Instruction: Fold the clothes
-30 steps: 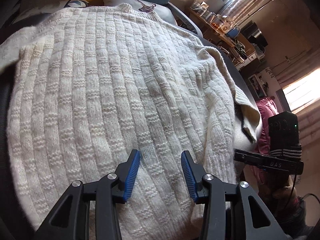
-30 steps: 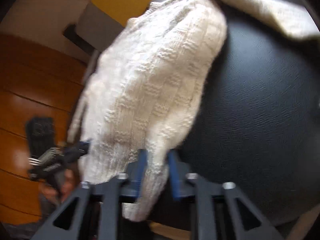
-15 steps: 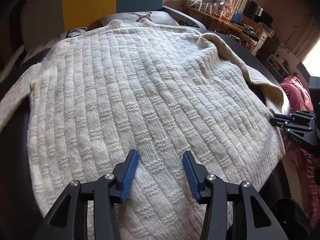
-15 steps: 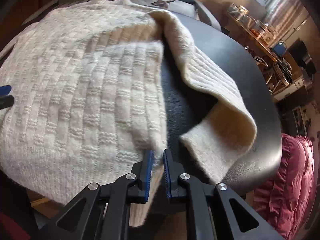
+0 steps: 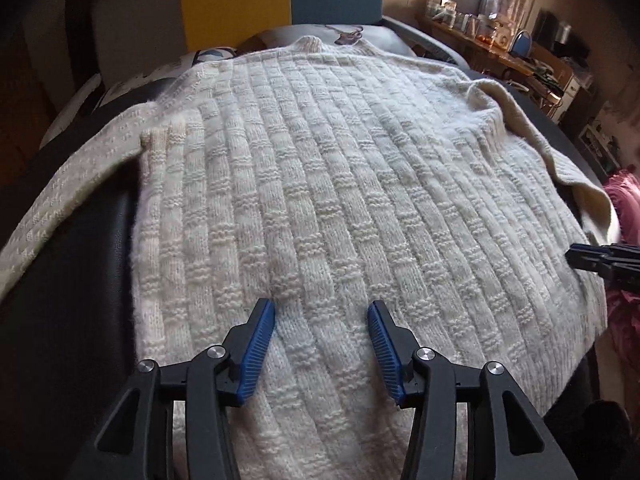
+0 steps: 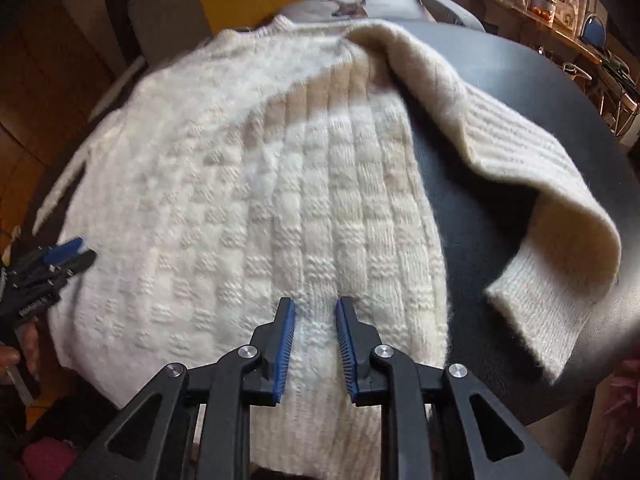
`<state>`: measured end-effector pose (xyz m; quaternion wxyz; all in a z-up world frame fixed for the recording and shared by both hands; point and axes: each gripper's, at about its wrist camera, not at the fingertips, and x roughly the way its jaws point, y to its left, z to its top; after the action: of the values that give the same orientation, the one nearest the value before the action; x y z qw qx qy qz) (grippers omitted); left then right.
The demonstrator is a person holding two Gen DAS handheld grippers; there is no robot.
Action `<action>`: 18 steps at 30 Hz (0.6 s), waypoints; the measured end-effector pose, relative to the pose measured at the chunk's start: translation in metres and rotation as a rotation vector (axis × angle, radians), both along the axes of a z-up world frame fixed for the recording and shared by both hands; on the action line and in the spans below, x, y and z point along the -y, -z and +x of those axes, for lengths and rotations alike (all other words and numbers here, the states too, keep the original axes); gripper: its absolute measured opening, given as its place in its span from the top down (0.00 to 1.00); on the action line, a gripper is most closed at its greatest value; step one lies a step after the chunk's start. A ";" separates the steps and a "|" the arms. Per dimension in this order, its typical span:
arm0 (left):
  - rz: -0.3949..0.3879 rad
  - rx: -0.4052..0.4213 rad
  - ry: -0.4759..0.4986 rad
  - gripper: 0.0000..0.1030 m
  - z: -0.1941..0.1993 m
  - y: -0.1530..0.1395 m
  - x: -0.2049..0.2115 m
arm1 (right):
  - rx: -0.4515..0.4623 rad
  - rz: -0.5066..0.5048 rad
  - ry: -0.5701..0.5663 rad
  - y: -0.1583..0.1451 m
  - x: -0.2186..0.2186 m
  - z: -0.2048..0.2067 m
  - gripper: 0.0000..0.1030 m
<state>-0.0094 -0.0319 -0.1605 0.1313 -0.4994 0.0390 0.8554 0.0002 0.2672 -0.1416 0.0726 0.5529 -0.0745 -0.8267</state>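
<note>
On the dark table [image 6: 520, 128], my right gripper [image 6: 315, 334] has let go of the sweater [image 5: 340, 200] hem — fingers now parted. My left gripper [image 5: 322, 344] stays wide apart above the knit — nothing held.

We hold our left gripper [image 5: 322, 312] low with jaws spread wide; our right gripper [image 6: 314, 312] sits level beside it, jaws parted narrowly, gripping nothing.

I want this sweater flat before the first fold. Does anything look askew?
Yes. The right sleeve is not flat: it humps up in a loose arch off the black table, its cuff near the edge. The sweater body lies smooth.
</note>
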 end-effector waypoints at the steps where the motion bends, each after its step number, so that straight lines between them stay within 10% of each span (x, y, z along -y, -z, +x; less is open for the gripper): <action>1: -0.007 0.002 0.004 0.52 0.000 0.000 0.001 | -0.014 -0.024 0.002 0.001 -0.004 0.001 0.79; 10: 0.072 0.041 -0.034 0.52 -0.018 -0.018 -0.013 | -0.204 -0.200 0.416 -0.037 -0.159 0.063 0.76; 18: 0.095 0.082 0.045 0.52 -0.032 -0.021 -0.064 | -0.168 -0.387 0.585 -0.008 -0.230 0.071 0.73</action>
<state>-0.0410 0.0320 -0.1392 0.1755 -0.5264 0.0041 0.8319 0.0711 0.4973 -0.1333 -0.0576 0.4144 -0.3786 -0.8256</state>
